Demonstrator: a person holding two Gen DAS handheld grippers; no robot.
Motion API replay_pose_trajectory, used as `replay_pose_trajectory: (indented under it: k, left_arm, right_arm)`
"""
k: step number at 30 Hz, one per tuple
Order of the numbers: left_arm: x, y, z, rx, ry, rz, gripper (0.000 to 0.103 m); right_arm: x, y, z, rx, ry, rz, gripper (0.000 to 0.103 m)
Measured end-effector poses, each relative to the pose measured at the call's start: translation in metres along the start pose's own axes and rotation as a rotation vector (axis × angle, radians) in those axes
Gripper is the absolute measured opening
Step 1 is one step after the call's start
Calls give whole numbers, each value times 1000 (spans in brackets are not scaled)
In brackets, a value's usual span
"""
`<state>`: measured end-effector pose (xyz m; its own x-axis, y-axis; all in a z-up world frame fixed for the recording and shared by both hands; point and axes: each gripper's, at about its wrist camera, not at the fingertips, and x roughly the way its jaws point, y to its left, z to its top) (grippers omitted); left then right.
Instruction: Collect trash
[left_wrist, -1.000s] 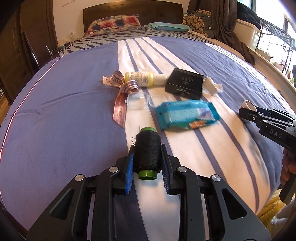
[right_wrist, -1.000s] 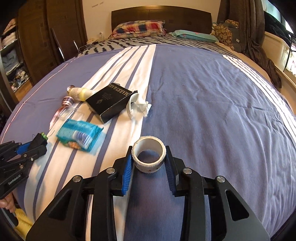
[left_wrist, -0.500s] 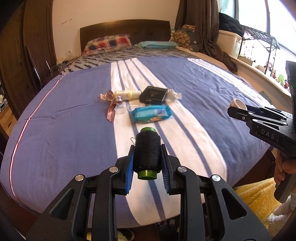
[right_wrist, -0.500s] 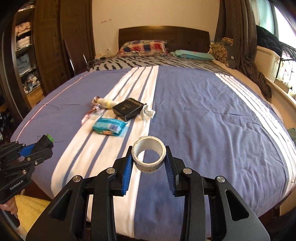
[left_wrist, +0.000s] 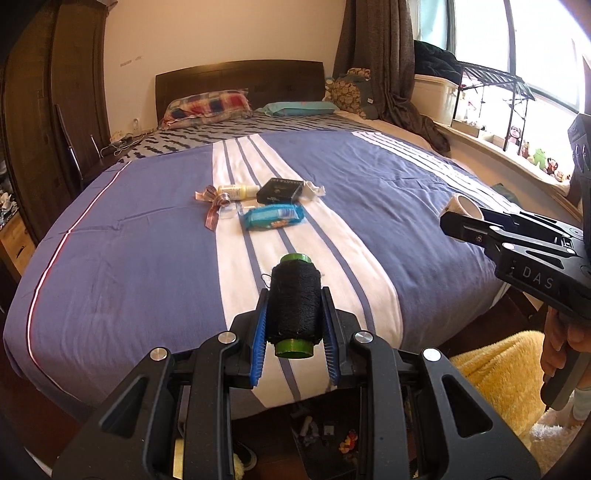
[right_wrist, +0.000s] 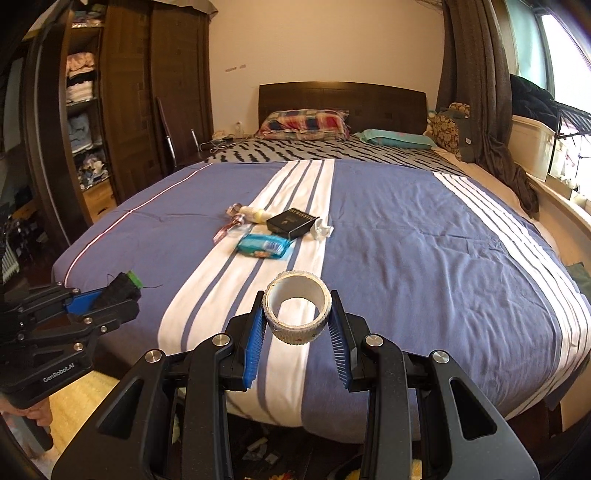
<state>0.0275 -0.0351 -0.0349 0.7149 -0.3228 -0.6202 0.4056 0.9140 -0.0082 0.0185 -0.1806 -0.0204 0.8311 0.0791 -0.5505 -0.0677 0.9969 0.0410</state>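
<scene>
The black thread spool (left_wrist: 294, 302) sits clamped lengthwise in the left tool (left_wrist: 294, 328), and the tape roll (right_wrist: 297, 310) is pinched across its sides by the right tool (right_wrist: 297, 325); both hang off the bed's (right_wrist: 424, 258) near edge (likely bound for a bin, none visible). Farther off lie a blue packet (left_wrist: 272, 218), black box (left_wrist: 279, 190), bottle (left_wrist: 236, 191), ribbon (left_wrist: 212, 206) and crumpled tissue (right_wrist: 320, 229), nothing blocking them.
</scene>
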Motion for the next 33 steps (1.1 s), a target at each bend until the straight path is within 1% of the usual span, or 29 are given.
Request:
replay_pose_trajectory:
  k: [5, 8, 14, 15, 17, 25, 29, 33]
  left_arm:
    - [0, -6, -22, -10, 25, -24, 25]
    - [8, -11, -39, -17, 59, -38, 25]
    - [37, -16, -77, -43, 168, -76, 25]
    - [44, -17, -86, -52, 196, -90, 25]
    - [53, -19, -96, -60, 225, -98, 25]
    - [90, -27, -141, -65, 357, -116, 25]
    - [111, -26, -164, -69, 433, -114, 25]
    - [130, -23, -182, -102, 501, -138, 25]
  right_arm:
    - [-1, 6, -27, 2, 37, 17, 34]
    - [5, 8, -45, 11, 76, 29, 34]
    - [26, 7, -85, 36, 179, 59, 34]
    - [29, 7, -90, 41, 194, 64, 34]
    - [37, 5, -104, 52, 230, 77, 34]
    - [66, -2, -148, 108, 350, 61, 34]
    - [80, 1, -167, 97, 410, 31, 34]
    - [95, 5, -180, 105, 468, 37, 34]
